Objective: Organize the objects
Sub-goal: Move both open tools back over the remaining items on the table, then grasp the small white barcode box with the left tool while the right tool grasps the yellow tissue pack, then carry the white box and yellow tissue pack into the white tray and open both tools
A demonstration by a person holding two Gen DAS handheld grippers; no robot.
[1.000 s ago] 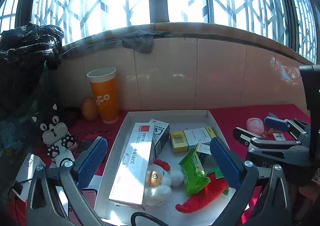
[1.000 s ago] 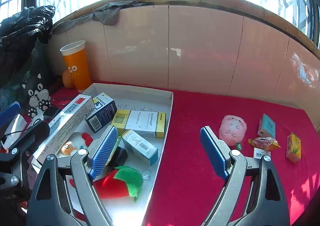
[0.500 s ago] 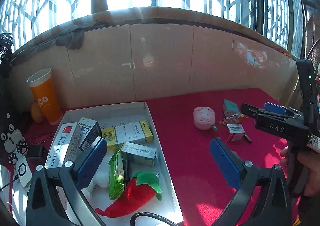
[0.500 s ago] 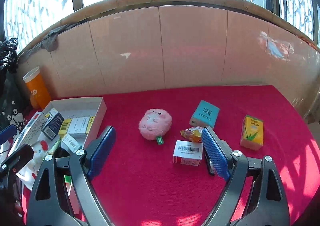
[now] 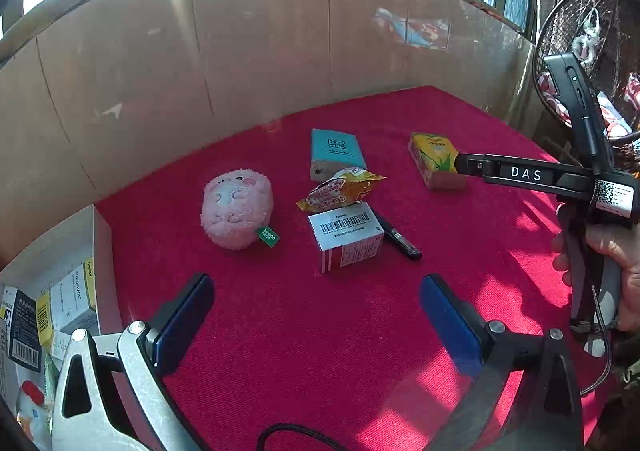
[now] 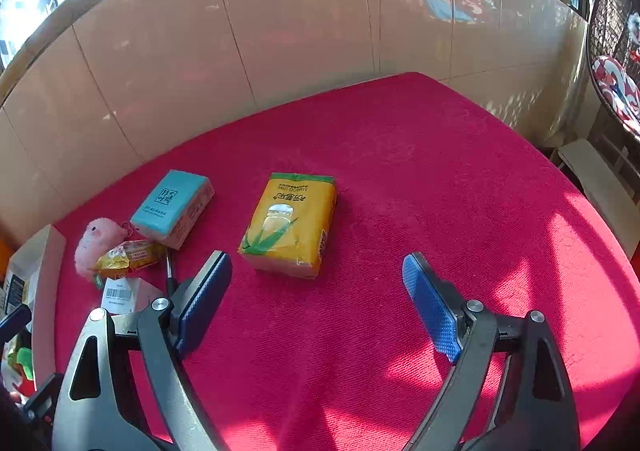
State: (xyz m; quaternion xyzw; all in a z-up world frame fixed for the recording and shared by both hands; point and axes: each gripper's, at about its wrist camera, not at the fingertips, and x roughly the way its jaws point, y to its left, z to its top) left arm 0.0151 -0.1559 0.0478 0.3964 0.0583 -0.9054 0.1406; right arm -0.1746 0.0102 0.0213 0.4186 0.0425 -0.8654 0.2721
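Six loose items lie on the red cloth (image 5: pixel 460 251): a pink plush (image 5: pixel 237 208), teal pack (image 5: pixel 336 151), snack wrapper (image 5: pixel 340 189), barcoded box (image 5: pixel 346 235), black pen (image 5: pixel 396 237) and yellow tissue pack (image 6: pixel 292 223); the white tray (image 5: pixel 102 251) sits at the cloth's left edge, its contents only partly visible. Your left gripper (image 5: pixel 316 315) gapes empty near the box; your right gripper (image 6: pixel 316 303) gapes empty just short of the yellow pack.

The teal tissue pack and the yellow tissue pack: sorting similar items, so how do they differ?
The teal tissue pack has a plain face with dark characters; the yellow tissue pack shows green leaves. The teal one sits by the snack wrapper; the yellow one lies apart from the other items. Both are soft rectangular packs lying flat on the red cloth.
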